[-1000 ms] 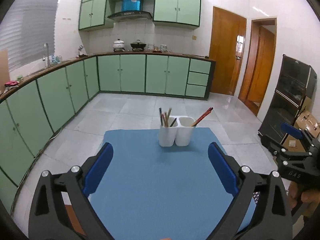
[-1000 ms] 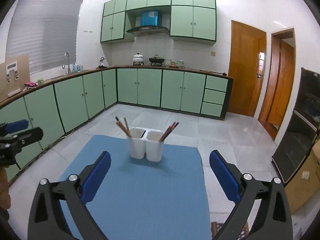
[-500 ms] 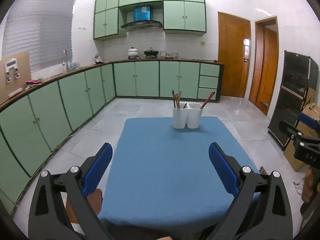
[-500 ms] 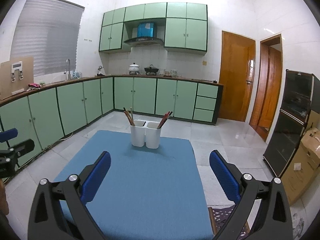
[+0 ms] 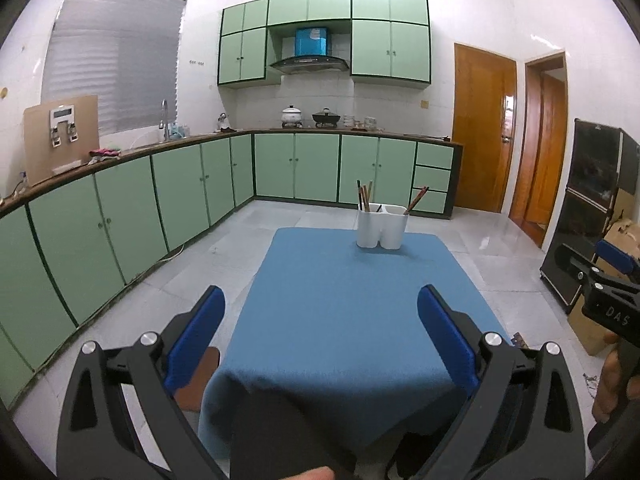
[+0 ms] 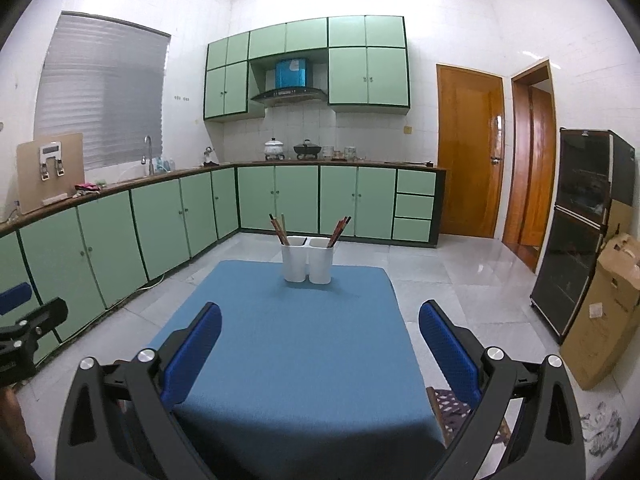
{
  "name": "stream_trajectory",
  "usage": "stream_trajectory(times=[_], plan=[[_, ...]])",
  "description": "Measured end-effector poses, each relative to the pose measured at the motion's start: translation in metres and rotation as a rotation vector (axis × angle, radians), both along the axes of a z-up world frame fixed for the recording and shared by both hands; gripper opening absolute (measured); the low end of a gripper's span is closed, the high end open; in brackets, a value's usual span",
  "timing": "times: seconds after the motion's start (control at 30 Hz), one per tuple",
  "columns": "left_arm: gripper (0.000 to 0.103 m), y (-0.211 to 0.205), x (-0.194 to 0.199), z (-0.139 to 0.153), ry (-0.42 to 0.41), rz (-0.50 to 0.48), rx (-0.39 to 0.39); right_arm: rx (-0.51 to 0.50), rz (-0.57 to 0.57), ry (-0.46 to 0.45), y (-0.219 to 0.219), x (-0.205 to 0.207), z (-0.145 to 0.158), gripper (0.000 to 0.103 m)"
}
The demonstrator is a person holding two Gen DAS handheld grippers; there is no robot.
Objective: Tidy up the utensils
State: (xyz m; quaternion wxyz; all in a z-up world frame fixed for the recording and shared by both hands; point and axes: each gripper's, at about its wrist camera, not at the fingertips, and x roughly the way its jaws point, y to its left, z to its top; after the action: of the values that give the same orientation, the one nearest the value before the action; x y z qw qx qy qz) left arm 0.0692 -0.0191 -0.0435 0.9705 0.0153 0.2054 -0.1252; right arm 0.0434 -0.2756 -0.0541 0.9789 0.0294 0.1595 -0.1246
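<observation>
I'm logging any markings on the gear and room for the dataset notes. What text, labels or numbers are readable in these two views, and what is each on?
"DAS" in pale letters on the black body of the right gripper, seen in the left wrist view.
The label on the cardboard box: too small to read.
The white device on the board by the window: its display is unreadable.
Nothing legible on the white utensil holder.

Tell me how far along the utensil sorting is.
Looks finished: chopsticks stand in both cups of the white holder, and no utensils lie on the blue tablecloth. The left gripper and right gripper are open, holding nothing. Nothing visible remains.
</observation>
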Motion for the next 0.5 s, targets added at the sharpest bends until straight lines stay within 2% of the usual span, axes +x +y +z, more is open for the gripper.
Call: stream_trajectory(times=[0.37, 0.5], plan=[[0.097, 0.018, -0.076, 0.007, -0.016, 0.069, 0.019, 0.045, -0.008, -0.007, 0.007, -0.057, -0.005, 0.097], [0.097, 0.028, -0.095, 0.008, -0.005, 0.083, 0.002, 0.051, -0.006, -0.006, 0.011, -0.073, -0.007, 0.097]])
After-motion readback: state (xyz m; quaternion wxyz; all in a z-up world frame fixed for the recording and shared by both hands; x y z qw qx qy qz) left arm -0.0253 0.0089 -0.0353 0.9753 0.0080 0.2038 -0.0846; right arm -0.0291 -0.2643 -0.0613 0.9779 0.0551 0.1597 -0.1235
